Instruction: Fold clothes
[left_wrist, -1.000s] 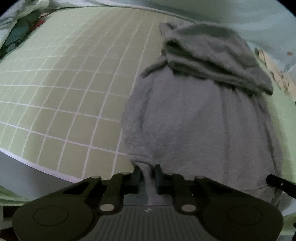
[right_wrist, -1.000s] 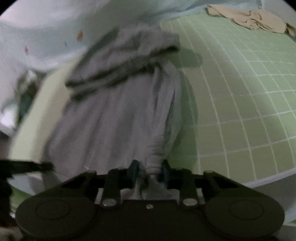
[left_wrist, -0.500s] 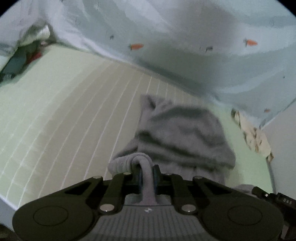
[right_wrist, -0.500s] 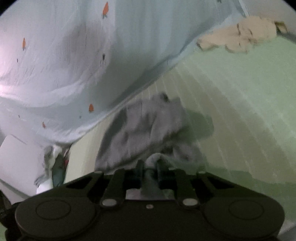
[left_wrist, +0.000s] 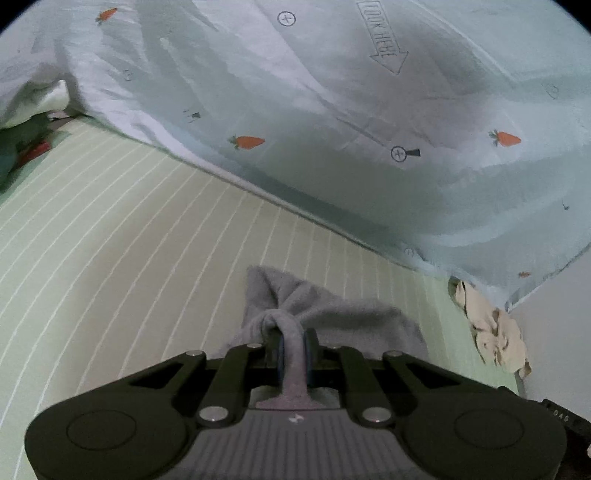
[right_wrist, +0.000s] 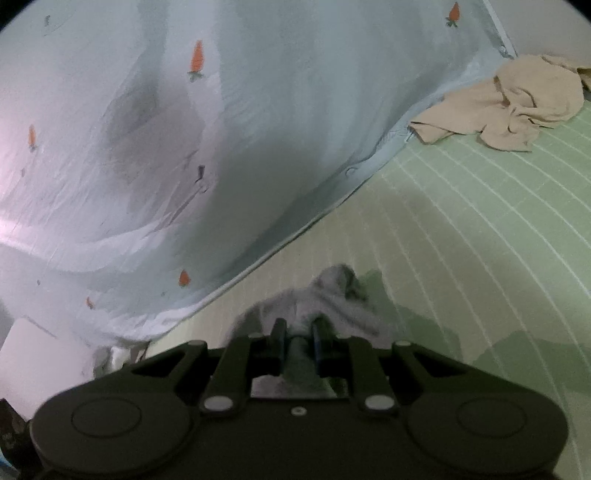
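Observation:
A grey fleecy garment (left_wrist: 343, 314) lies bunched on the green gridded bed sheet (left_wrist: 129, 240). My left gripper (left_wrist: 293, 339) is shut on a rolled fold of its edge, and the cloth runs back between the pads. In the right wrist view, the same grey garment (right_wrist: 332, 291) is heaped just ahead of my right gripper (right_wrist: 298, 332), whose pads pinch another bunch of it. Both grippers hold the cloth lifted above the sheet (right_wrist: 480, 240). Most of the garment is hidden beneath the gripper bodies.
A pale blue quilt with carrot prints (left_wrist: 332, 110) rises like a wall along the far side of the bed (right_wrist: 184, 147). A crumpled beige cloth (right_wrist: 517, 107) lies at the far corner (left_wrist: 491, 332). Dark and red items (left_wrist: 26, 155) sit far left.
Both grippers have risen and travelled forward over the garment, carrying its near edge toward the far end. The spread-out grey cloth is now a short heap, and the quilt fills the view.

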